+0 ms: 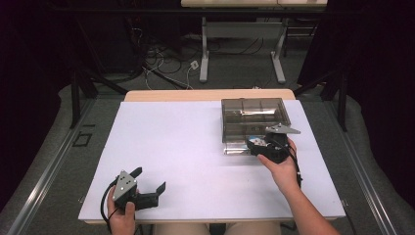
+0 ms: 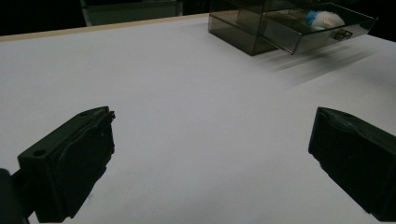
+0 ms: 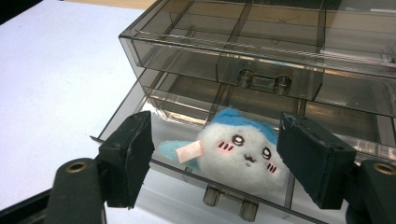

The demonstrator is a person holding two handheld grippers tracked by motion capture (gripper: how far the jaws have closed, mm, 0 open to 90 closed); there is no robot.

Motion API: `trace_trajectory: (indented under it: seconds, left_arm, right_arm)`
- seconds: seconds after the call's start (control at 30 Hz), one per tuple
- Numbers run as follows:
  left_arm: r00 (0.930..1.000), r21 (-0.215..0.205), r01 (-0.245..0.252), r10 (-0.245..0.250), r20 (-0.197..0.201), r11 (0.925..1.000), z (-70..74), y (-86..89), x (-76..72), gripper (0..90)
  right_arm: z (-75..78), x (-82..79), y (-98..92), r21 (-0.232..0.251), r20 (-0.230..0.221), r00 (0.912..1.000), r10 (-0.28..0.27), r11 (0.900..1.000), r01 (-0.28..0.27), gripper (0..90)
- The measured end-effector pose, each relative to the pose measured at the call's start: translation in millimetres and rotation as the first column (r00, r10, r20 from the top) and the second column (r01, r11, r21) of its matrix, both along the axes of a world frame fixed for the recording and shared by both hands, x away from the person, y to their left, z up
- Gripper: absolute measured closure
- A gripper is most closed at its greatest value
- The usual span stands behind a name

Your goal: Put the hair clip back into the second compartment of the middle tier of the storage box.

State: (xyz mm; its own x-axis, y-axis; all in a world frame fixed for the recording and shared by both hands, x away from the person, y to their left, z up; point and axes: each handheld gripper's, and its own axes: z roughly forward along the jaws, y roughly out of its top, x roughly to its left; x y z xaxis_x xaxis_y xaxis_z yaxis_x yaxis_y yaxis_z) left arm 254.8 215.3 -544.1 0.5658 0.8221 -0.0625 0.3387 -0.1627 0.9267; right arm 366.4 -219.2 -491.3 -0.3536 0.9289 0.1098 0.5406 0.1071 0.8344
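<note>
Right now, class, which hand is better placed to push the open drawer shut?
Right. Its claw is open at the drawer holding the plush toy; the left claw sits far away near the table's front edge.

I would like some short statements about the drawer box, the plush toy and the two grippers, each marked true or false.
1. The plush toy lies in the pulled-out lower drawer of the drawer box. True.
2. The right gripper is shut on the toy. False: its jaws stand open on either side of it.
3. The left gripper is open over the bare white table. True.
4. The upper drawer is pulled out too. False: it is pushed in.
5. The toy is red. False: it is white with blue.
</note>
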Motion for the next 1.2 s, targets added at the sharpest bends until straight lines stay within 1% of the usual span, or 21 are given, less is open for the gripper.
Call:
trace_trajectory:
  seconds: [0.1,0.17,0.27,0.67,0.73,0.87,0.9,0.97,1.0,1.07,1.2]
  left_arm:
    - [1.0000,-0.002,0.000,0.000,0.000,1.0000,-0.1,-0.1,0.1,0.2]
    - [1.0000,-0.002,0.000,0.000,0.000,1.0000,-0.1,-0.1,0.2,0.2]
    - [1.0000,0.000,0.000,0.000,-0.003,1.0000,-0.1,0.0,0.2,0.2]
    - [1.0000,-0.003,0.000,0.000,-0.003,1.0000,-0.3,-0.3,0.2,0.2]
    - [1.0000,-0.004,0.000,0.000,-0.003,1.0000,-0.3,-0.3,0.2,0.2]
    - [1.0000,-0.005,0.000,0.000,-0.003,1.0000,-0.2,-0.3,0.2,0.2]
    - [1.0000,-0.002,0.001,-0.001,-0.003,1.0000,-0.2,-0.1,0.3,0.2]
    - [1.0000,-0.006,0.000,0.000,-0.002,1.0000,-0.4,-0.5,0.3,0.2]
    - [1.0000,-0.002,0.001,-0.001,-0.003,1.0000,-0.2,-0.1,0.2,0.2]
    - [1.0000,-0.003,0.000,0.000,-0.002,1.0000,-0.2,0.0,0.3,0.2]
    - [1.0000,-0.003,-0.001,0.001,0.000,1.0000,-0.3,0.2,0.4,0.2]
  right_arm:
    - [1.3,-2.1,-0.2,0.001,0.011,0.9999,0.006,1.000,-0.006,25.7]
    - [2.6,-4.1,0.0,0.006,0.009,0.9999,0.008,1.000,-0.008,25.4]
    - [3.9,-6.4,0.1,0.005,0.019,0.9998,0.008,1.000,-0.008,22.9]
    - [9.0,-15.7,-0.9,0.018,0.039,0.9991,0.017,1.000,-0.017,20.7]
    - [10.1,-17.4,-1.3,0.014,0.043,0.9988,0.022,1.000,-0.023,20.2]
    - [12.1,-21.8,-0.7,0.021,0.050,0.9983,0.029,0.999,-0.030,19.0]
    - [12.7,-22.8,-1.2,0.015,0.052,0.9981,0.034,0.999,-0.035,18.4]
    - [13.4,-25.1,-0.3,0.024,0.058,0.9977,0.035,0.999,-0.037,17.6]
    - [14.2,-26.5,-0.8,0.020,0.054,0.9978,0.040,0.999,-0.041,16.9]
    - [15.3,-29.0,-1.4,0.018,0.060,0.9970,0.048,0.999,-0.049,16.3]
    - [17.2,-33.2,-1.6,0.027,0.067,0.9963,0.054,0.998,-0.056,15.7]
